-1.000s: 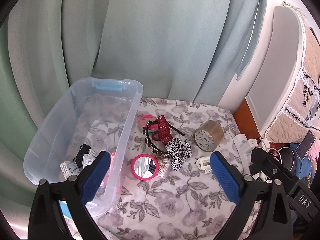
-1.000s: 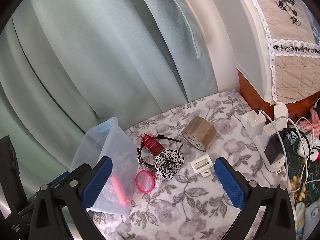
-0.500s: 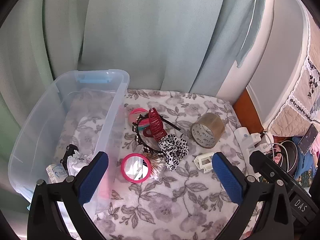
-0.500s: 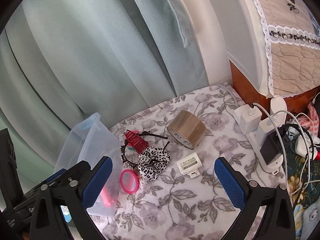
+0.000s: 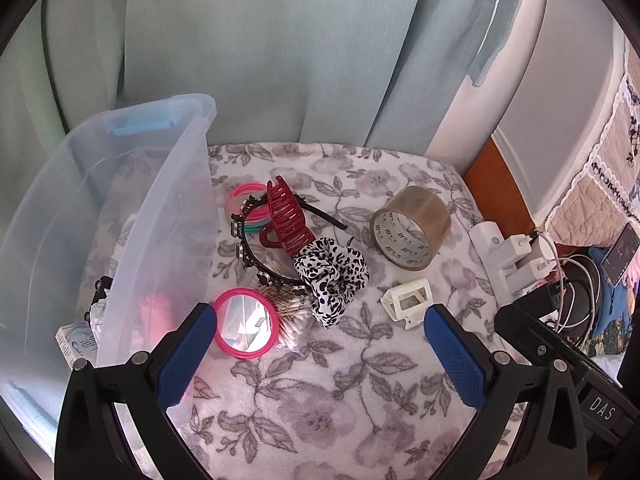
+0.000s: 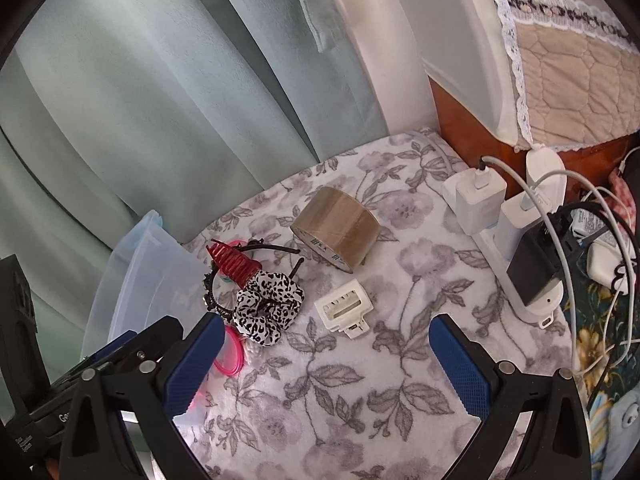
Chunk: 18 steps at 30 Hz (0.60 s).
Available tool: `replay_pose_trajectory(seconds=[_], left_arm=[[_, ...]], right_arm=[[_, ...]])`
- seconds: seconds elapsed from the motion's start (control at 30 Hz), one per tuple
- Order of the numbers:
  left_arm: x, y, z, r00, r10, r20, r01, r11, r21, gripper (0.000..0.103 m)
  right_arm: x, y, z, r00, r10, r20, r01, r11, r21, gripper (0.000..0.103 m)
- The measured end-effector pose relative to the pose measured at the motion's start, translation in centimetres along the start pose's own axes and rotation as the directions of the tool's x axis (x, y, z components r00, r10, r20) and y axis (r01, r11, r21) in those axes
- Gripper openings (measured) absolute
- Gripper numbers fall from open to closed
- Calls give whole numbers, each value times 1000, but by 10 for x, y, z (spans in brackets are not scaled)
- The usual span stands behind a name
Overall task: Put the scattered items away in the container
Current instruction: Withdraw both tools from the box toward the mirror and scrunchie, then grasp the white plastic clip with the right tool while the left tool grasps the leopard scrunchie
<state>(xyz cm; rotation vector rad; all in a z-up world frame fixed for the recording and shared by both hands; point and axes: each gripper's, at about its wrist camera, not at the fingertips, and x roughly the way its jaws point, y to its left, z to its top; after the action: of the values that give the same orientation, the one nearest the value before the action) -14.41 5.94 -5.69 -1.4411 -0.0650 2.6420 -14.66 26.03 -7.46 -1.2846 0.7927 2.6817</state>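
Observation:
A clear plastic bin (image 5: 168, 216) (image 6: 152, 276) stands at the left on a floral cloth and holds a few small items. Beside it lie a red claw clip (image 5: 286, 216) (image 6: 234, 266), a spotted scrunchie (image 5: 332, 274) (image 6: 268, 304), a black headband (image 5: 256, 258), pink and teal hair ties (image 5: 244, 196), a pink round mirror (image 5: 245, 323) (image 6: 230, 354), cotton swabs (image 5: 290, 308), a brown tape roll (image 5: 410, 226) (image 6: 336, 228) and a white clip (image 5: 408, 300) (image 6: 344, 306). My left gripper (image 5: 320, 354) and right gripper (image 6: 324, 364) are open and empty, above the cloth's near side.
A white power strip (image 6: 516, 216) (image 5: 508, 256) with chargers and cables lies at the right edge of the cloth. Green curtains (image 5: 260, 48) hang behind. A wooden headboard edge (image 6: 472, 128) and a quilted cover (image 6: 572, 64) are at the far right.
Both grippers have moved closer to the items, which now look larger. Both stay open. Nothing on the cloth has moved.

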Motion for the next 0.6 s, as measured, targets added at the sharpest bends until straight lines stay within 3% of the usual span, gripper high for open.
replay_pose_trajectory(seconds=[0.3, 0.6], left_arm=[[13, -14, -4, 995, 99, 23, -100, 992, 72, 103], [39, -10, -22, 995, 84, -54, -87, 995, -44, 102]], right_arm=[[21, -13, -1, 997, -31, -66, 29, 999, -39, 103], [36, -25, 2, 994, -53, -98, 46, 996, -70, 103]])
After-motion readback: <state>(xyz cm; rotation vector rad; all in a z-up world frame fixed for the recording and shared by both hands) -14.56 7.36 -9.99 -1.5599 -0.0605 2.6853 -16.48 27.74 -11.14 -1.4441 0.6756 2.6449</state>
